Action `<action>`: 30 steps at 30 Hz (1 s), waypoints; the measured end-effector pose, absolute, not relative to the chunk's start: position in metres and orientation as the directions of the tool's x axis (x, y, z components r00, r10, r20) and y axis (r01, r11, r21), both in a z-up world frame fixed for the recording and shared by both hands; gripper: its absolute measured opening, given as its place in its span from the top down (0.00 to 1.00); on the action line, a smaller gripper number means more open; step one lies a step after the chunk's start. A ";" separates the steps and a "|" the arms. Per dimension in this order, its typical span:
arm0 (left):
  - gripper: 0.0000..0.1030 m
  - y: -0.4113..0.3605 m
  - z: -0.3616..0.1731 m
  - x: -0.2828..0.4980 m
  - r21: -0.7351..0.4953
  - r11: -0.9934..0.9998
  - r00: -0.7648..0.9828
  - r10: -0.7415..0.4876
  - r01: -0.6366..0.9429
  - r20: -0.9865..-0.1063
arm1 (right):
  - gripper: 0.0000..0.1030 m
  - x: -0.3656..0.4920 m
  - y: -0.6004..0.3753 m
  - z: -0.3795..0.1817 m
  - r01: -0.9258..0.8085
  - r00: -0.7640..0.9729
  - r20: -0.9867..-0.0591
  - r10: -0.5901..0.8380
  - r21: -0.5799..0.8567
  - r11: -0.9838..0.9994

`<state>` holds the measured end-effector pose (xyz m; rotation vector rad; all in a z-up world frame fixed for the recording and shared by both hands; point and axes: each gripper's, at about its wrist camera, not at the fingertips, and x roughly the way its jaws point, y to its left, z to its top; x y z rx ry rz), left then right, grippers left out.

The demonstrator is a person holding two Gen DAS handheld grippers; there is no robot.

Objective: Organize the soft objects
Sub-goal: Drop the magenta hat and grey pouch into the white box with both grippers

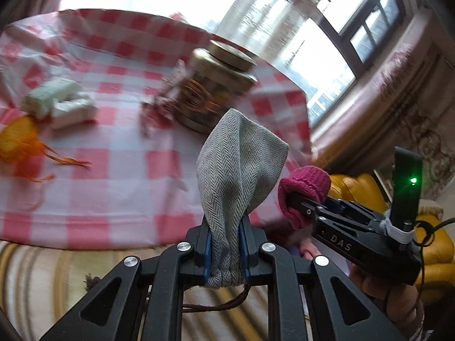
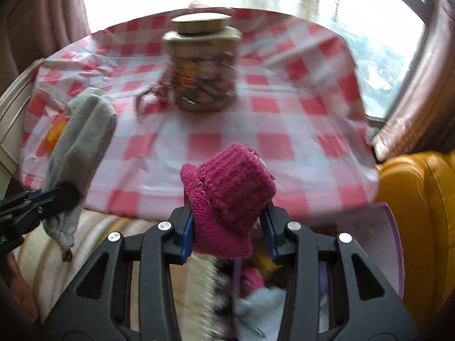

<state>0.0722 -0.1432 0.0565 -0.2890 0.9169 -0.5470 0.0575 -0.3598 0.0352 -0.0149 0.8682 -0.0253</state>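
Grey pouch (image 1: 240, 167) clamped in left gripper (image 1: 227, 244), pink knit hat (image 2: 227, 196) clamped in right gripper (image 2: 229, 233); keep both grips firm, clear the jar (image 2: 200, 68).

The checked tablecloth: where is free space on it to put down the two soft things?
On the checked tablecloth, the near-centre patch in front of the jar is bare, also the right side toward the yellow chair. The left is crowded: white packets and orange pouch.
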 end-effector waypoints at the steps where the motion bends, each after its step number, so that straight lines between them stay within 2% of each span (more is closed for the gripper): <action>1: 0.84 -0.151 0.056 0.070 -0.467 0.818 0.469 -0.576 0.336 -0.670 | 0.58 0.052 -0.370 0.033 0.038 0.639 -0.768 -0.043 -0.024 0.999; 6: 0.84 -0.188 0.050 0.062 -0.526 0.761 0.366 -0.645 0.379 -0.671 | 0.58 0.030 -0.412 0.026 0.124 0.611 -0.784 -0.108 -0.040 0.992; 17: 0.84 -0.259 0.048 0.033 -0.557 0.670 0.210 -0.711 0.490 -0.671 | 0.57 -0.008 -0.487 0.023 0.287 0.553 -0.800 -0.231 -0.078 0.955; 19: 0.83 -0.272 0.046 0.031 -0.568 0.651 0.177 -0.721 0.504 -0.670 | 0.50 -0.012 -0.496 0.024 0.308 0.542 -0.802 -0.251 -0.088 0.947; 20: 0.80 -0.275 0.045 0.027 -0.574 0.643 0.160 -0.725 0.508 -0.670 | 0.46 -0.014 -0.501 0.024 0.323 0.536 -0.803 -0.262 -0.092 0.942; 21: 0.68 -0.279 0.044 0.026 -0.582 0.631 0.138 -0.730 0.512 -0.669 | 0.37 -0.015 -0.505 0.024 0.332 0.529 -0.805 -0.270 -0.096 0.938; 22: 0.54 -0.286 0.040 0.023 -0.592 0.613 0.095 -0.732 0.523 -0.674 | 0.32 -0.016 -0.508 0.025 0.343 0.524 -0.805 -0.279 -0.100 0.934; 23: 0.51 -0.288 0.040 0.021 -0.592 0.609 0.086 -0.731 0.528 -0.677 | 0.31 -0.017 -0.510 0.026 0.352 0.526 -0.801 -0.288 -0.103 0.930; 30: 0.49 -0.264 0.041 0.029 -0.574 0.645 0.146 -0.719 0.505 -0.680 | 0.31 -0.011 -0.502 0.027 0.337 0.537 -0.800 -0.265 -0.085 0.938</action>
